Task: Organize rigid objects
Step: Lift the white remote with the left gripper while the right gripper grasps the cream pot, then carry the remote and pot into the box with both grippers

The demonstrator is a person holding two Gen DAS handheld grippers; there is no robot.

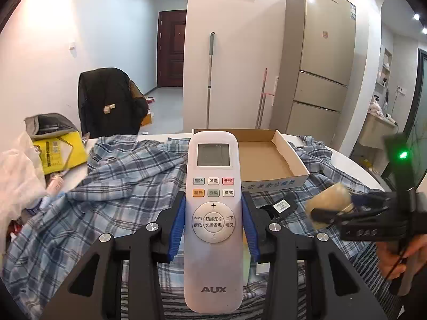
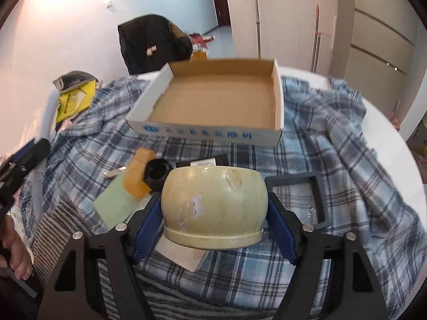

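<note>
Left jaws: partly open, the blue pads clamped on the two long sides of the white remote, and the left gripper has it lifted clear above the plaid cloth.
Right jaws: about half open, the right gripper has the pale green bowl-shaped pot between its blue pads, which sit right at the pot's bulging sides; whether they actually press on it, I cannot tell.
Box: the cardboard box sits on the plaid cloth beyond both grippers, open-topped, and nothing lies inside, just bare brown floor.
Remote, direction: long axis runs straight along the gripper's fingers, screen end toward the box, the AUX end back toward the camera, button face up.
Pot, direction: tipped on its side, foot ring toward the camera, wider end facing the box.
Left view only: the fridge stands well behind the box, a yellow package lies off the box's left side, and the right gripper shows blurred at the right edge with the pot in front of it.
Right view only: just short of the box lie an orange block, a black cap, a green card and a dark frame.
Person: a hand shows at the left edge.
</note>
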